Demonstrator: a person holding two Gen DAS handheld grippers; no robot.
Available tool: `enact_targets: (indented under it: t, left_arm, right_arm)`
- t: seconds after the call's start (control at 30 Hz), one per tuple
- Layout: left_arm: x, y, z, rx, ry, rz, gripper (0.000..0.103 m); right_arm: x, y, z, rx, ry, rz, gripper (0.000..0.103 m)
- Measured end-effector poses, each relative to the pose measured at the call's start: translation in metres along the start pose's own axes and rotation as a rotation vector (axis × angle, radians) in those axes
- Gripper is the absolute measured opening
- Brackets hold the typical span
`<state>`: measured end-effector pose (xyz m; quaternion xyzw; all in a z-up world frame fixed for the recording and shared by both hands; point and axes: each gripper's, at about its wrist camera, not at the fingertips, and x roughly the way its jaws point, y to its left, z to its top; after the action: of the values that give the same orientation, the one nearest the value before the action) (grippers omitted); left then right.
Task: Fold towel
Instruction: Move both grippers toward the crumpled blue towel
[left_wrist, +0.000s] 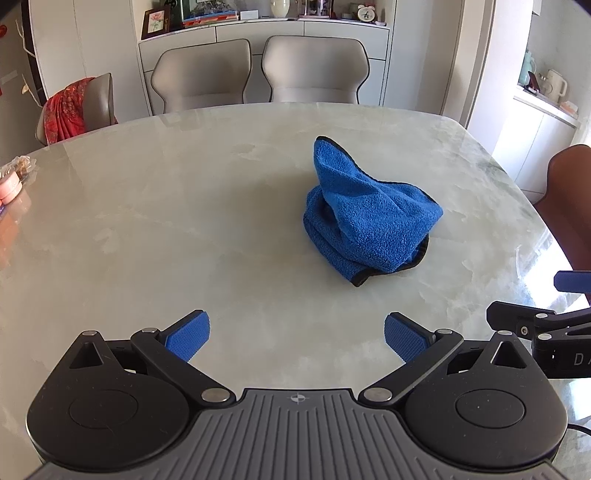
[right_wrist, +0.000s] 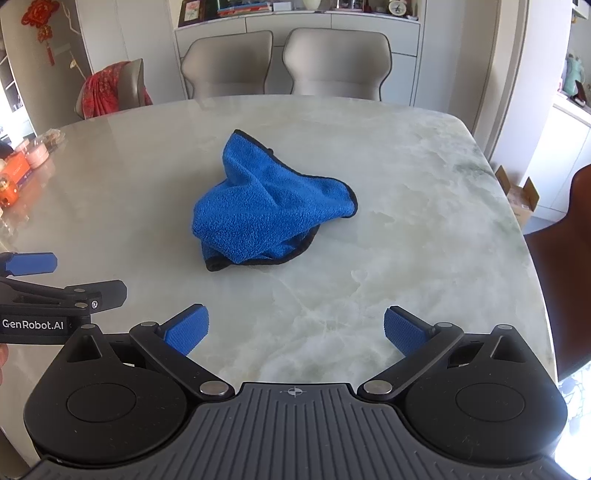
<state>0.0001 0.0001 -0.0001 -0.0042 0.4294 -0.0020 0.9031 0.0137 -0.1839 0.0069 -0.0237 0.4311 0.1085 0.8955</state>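
- Blue towel (left_wrist: 369, 218) crumpled in a loose heap near the middle of the marble tabletop (left_wrist: 184, 221), one corner poking up, dark hem curling out along the near edge; nothing folded yet
- Left tool (left_wrist: 297, 338) held low over the near part of the tabletop, blue pads spread wide with nothing between them, well apart from the towel, which sits ahead and to its right
- Right tool (right_wrist: 295, 334) likewise spread wide and empty, towel ahead and to its left, so the heap lies roughly between the two lines of sight
- Both tools side by side and level, each visible at the edge of the other's view; probably staged that way so each can take one corner of the hem and spread the cloth flat before any fold
- Likely next need: finding two true corners in the bunched pile, since most of the hem is tucked under
- Tabletop pale, glossy, veined in grey-green, bright with window glare on the right side; likely slippery, so the cloth may slide rather than drag
- Two beige chairs (right_wrist: 288, 62) at the far side, a third with a red cloth (right_wrist: 107, 88) draped over it, a brown chair (right_wrist: 565, 266) at the right
- White sideboard (left_wrist: 258, 37) behind, carrying frames, books and a small clock; small packets and tins at the left edge of the tabletop
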Motion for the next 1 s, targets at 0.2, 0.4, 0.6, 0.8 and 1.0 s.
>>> enact_targets:
  t: [0.2,0.4,0.6,0.8,1.0]
  left_arm:
    - [0.006,-0.001,0.002,0.008,0.023,0.005,0.103]
    - [0.01,-0.002,0.002,0.008,0.019,0.004,0.103]
    - [0.019,-0.003,0.01,0.015,0.029,-0.006,0.103]
    - [0.029,-0.003,0.027,0.033,0.013,-0.017,0.103]
    - [0.041,-0.003,0.052,0.096,-0.009,-0.029,0.103]
  right_arm:
    - [-0.002,-0.001,0.001,-0.009,0.007,-0.008,0.102]
    - [0.005,0.0,0.0,-0.017,-0.004,-0.002,0.102]
    - [0.006,-0.003,0.006,-0.023,-0.017,0.008,0.102]
    - [0.017,-0.009,0.024,-0.031,-0.014,-0.009,0.102]
    - [0.029,-0.02,0.043,-0.017,-0.03,-0.003,0.102]
